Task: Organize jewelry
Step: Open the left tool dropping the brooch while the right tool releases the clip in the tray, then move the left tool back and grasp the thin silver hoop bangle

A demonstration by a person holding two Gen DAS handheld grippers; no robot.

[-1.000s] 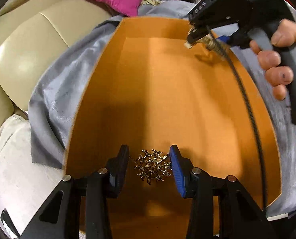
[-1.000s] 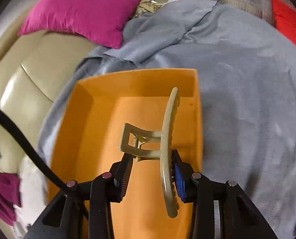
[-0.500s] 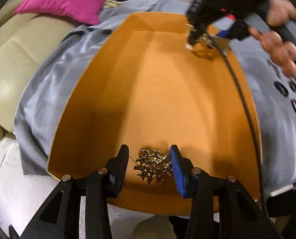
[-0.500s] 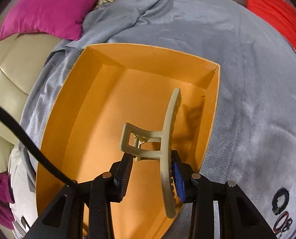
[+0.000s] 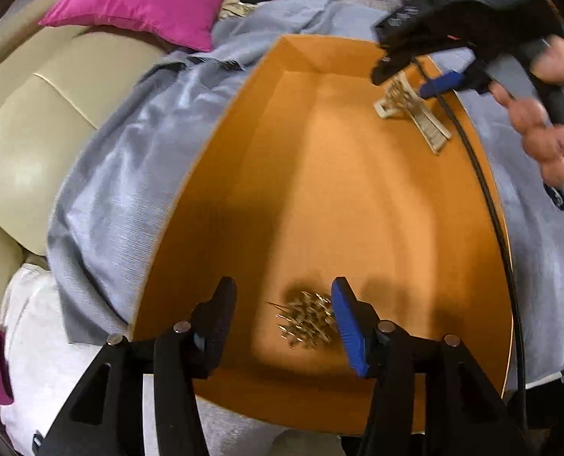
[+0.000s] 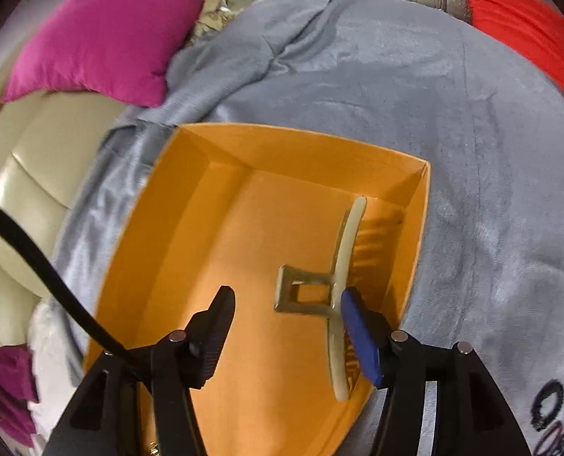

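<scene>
Inside the shallow orange cardboard tray (image 5: 320,197), two pieces already lie: a gold spiky brooch (image 5: 308,319) at six o'clock and a beige plastic claw hair clip (image 6: 335,296) at two o'clock. Both the left gripper (image 5: 282,315) and the right gripper (image 6: 287,319) have just been opening and stand released. Dark rings (image 6: 548,410) wait on the grey cloth (image 6: 472,152).

Beige hair claw (image 6: 341,292) in orange box (image 6: 312,152) — between parted tongs (image 6: 287,326).
</scene>
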